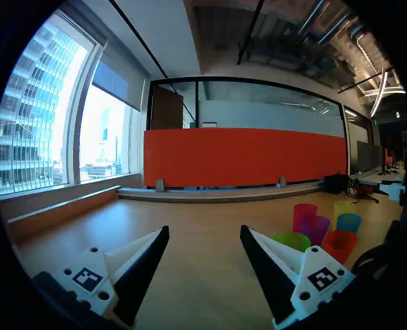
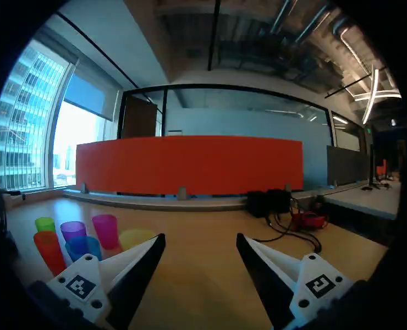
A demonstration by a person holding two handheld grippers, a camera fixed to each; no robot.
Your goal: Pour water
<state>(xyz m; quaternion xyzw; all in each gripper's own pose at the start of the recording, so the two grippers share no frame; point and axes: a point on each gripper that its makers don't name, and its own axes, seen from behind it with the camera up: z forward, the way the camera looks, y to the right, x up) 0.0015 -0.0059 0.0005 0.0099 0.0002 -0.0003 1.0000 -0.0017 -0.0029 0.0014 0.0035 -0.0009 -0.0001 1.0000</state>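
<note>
Several coloured plastic cups stand close together on the wooden table (image 1: 203, 286). In the left gripper view they are to the right of my fingers: a pink cup (image 1: 304, 213), a purple cup (image 1: 315, 228), a green cup (image 1: 291, 240), an orange cup (image 1: 340, 245), a blue cup (image 1: 348, 221) and a yellow cup (image 1: 344, 208). My left gripper (image 1: 203, 231) is open and holds nothing. In the right gripper view the same cluster lies to the left: green cup (image 2: 45, 224), purple cup (image 2: 73, 230), pink cup (image 2: 105, 230), yellow cup (image 2: 135, 237), blue cup (image 2: 83, 246), orange cup (image 2: 49, 250). My right gripper (image 2: 199, 239) is open, with nothing between its fingers.
A long orange partition (image 1: 242, 157) runs across the back of the table. Tall windows (image 1: 33, 121) line the left side. A black box (image 2: 267, 202) with black and red cables (image 2: 300, 223) lies at the back right. Another desk (image 2: 368, 201) stands further right.
</note>
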